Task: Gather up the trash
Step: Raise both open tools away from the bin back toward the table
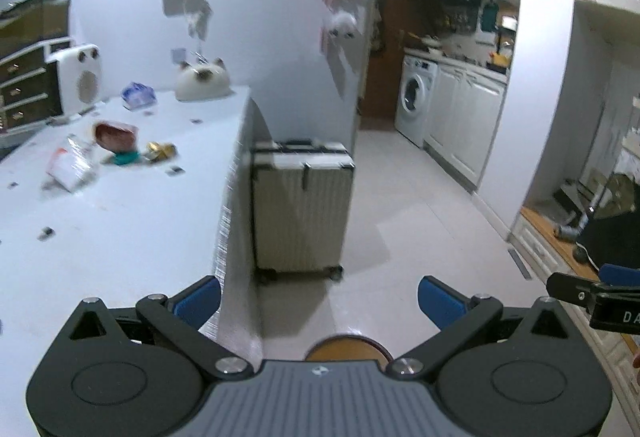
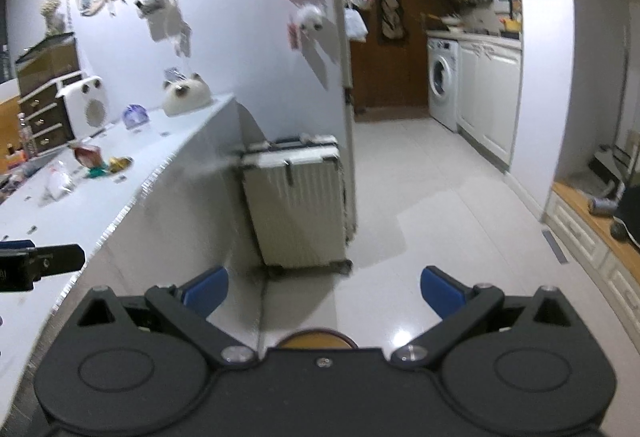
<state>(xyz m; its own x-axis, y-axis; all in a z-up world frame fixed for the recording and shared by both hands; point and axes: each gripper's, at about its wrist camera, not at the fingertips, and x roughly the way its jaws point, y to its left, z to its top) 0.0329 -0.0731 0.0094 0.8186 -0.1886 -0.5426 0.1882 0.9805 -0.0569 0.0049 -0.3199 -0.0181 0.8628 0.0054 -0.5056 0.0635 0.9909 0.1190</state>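
Both grippers wide open, empty, trash sits on white counter.

Left gripper point(image 1: 319, 301) over the counter point(image 1: 132, 221) near edge, jaws spread, nothing held; right gripper point(image 2: 324, 291) off the counter's end above floor, jaws spread, nothing held. Trash mid-counter, well apart from both: red wrapper point(image 1: 115, 136), clear plastic bag point(image 1: 72, 165), teal lid point(image 1: 126, 158), gold wrapper point(image 1: 160, 151) clustered together. Suitcase point(image 1: 302, 205) stands against the counter's end.

Left hand-held gripper point(image 1: 319, 301) spread wide, empty. Right hand-held gripper point(image 2: 324, 291) likewise spread wide and empty, level, just beside the left.
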